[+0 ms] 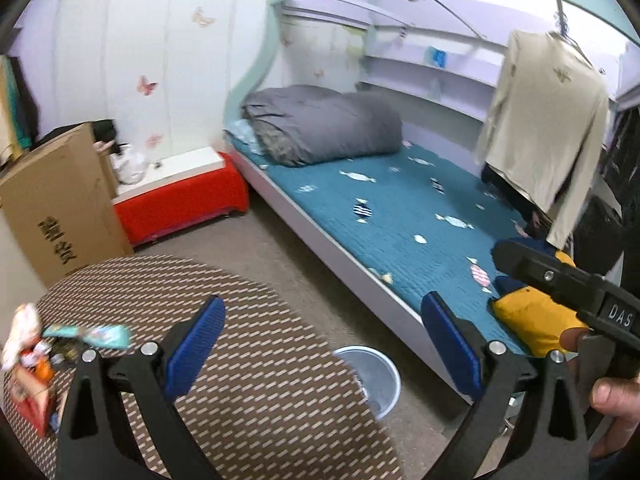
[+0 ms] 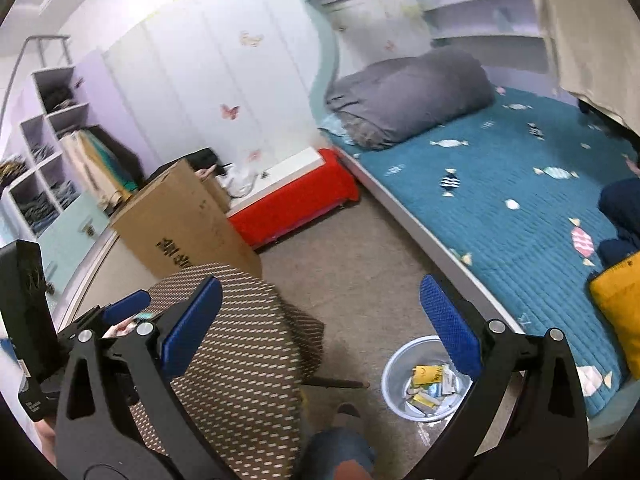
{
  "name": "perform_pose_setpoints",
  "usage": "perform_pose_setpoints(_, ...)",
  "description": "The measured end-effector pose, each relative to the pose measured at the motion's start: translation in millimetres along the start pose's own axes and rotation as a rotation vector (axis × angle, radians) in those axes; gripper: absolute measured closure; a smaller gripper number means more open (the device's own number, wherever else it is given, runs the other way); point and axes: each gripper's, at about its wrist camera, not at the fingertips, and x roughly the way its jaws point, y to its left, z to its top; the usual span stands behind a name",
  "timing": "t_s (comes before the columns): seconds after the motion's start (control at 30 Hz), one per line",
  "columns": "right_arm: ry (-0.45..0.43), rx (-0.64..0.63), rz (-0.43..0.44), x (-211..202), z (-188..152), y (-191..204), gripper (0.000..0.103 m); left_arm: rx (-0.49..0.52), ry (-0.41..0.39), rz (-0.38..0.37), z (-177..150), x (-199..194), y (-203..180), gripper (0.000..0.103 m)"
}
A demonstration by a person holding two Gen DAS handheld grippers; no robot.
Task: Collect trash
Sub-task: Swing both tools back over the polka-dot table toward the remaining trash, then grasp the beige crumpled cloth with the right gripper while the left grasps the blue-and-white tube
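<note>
Left tool (image 1: 322, 342): fingers spread wide, empty, above round desk (image 1: 248, 360) with brown patterned cover. Right tool (image 2: 320, 328): fingers spread wide, empty, above floor between desk and bed (image 2: 500, 184). Trash pile (image 1: 36, 360): wrappers and small packets at left edge of desk; one teal wrapper (image 1: 90, 335) toward desk centre. Bin (image 2: 424, 378): pale bucket on floor just beside bed edge, near right edge of desk, holding several wrappers. Cardboard box (image 1: 60, 200) behind desk.
</note>
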Motion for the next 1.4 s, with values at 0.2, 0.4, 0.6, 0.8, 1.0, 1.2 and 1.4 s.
perform_pose_setpoints(0.2,0.0,-0.075,0.08,3,-12,54,0.006,-0.045,-0.058,0.117,-24,-49,52,0.007)
perform_pose_setpoints(0.4,0.05,-0.222,0.093,21,-32,114,0.006,-0.077,-0.081,0.235,-52,-88,103,0.007)
perform_pose_setpoints(0.6,0.154,-0.306,0.136,56,-56,162,0.006,-0.151,-0.077,0.307,-84,-116,150,0.007)
perform_pose_setpoints(0.8,0.258,-0.387,0.193,90,-84,204,0.006,-0.219,-0.053,0.377,-112,-129,188,0.007)
perform_pose_setpoints(1.0,0.361,-0.501,0.235,127,-116,244,0.006,-0.295,-0.026,0.437,-141,-136,223,0.007)
perform_pose_setpoints(1.2,0.453,-0.573,0.28,166,-142,275,0.008,-0.367,0.038,0.453,-168,-130,248,0.007)
perform_pose_setpoints(1.4,0.527,-0.632,0.332,195,-162,299,0.038,-0.434,0.073,0.462,-178,-121,253,0.007)
